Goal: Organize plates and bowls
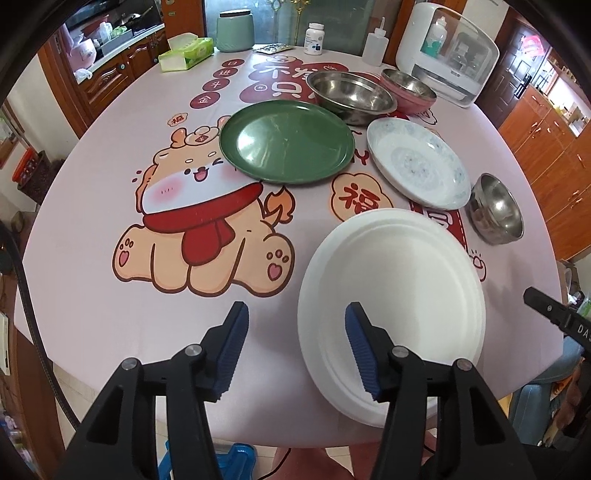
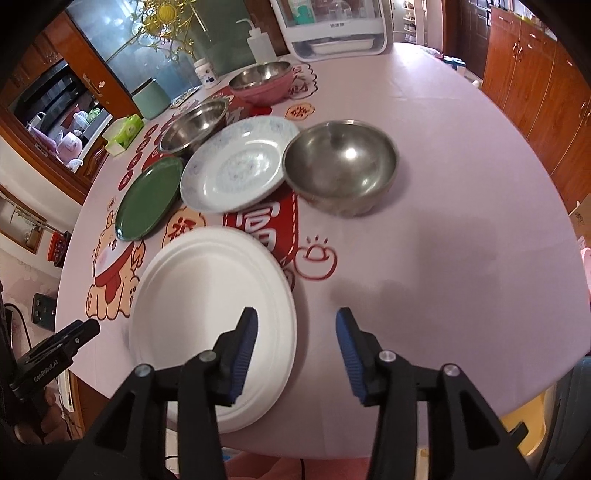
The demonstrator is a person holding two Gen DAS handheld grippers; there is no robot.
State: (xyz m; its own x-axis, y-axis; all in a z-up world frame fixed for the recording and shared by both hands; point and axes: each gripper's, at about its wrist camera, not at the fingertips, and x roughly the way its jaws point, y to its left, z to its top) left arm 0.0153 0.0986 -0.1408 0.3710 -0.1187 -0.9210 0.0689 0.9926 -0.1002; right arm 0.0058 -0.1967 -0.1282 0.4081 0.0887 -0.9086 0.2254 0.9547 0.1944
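Note:
A white paper plate (image 1: 395,295) (image 2: 210,299) lies at the table's near edge. Beyond it lie a green plate (image 1: 286,142) (image 2: 149,197) and a blue-patterned white plate (image 1: 417,158) (image 2: 236,164). A small steel bowl (image 1: 496,206) (image 2: 340,166) stands to the right. A large steel bowl (image 1: 349,94) (image 2: 194,125) and a pink bowl with a steel inside (image 1: 408,90) (image 2: 264,81) stand at the back. My left gripper (image 1: 295,345) is open and empty, its right finger over the white plate's near left rim. My right gripper (image 2: 297,347) is open and empty above the white plate's right rim.
The round table (image 1: 92,295) carries a pink cartoon cloth. At the back stand a tissue box (image 1: 186,53), a green jar (image 1: 234,29), a pill bottle (image 1: 314,38), a squeeze bottle (image 1: 375,46) and a white countertop appliance (image 1: 447,51). Wooden cabinets (image 2: 535,85) line the right.

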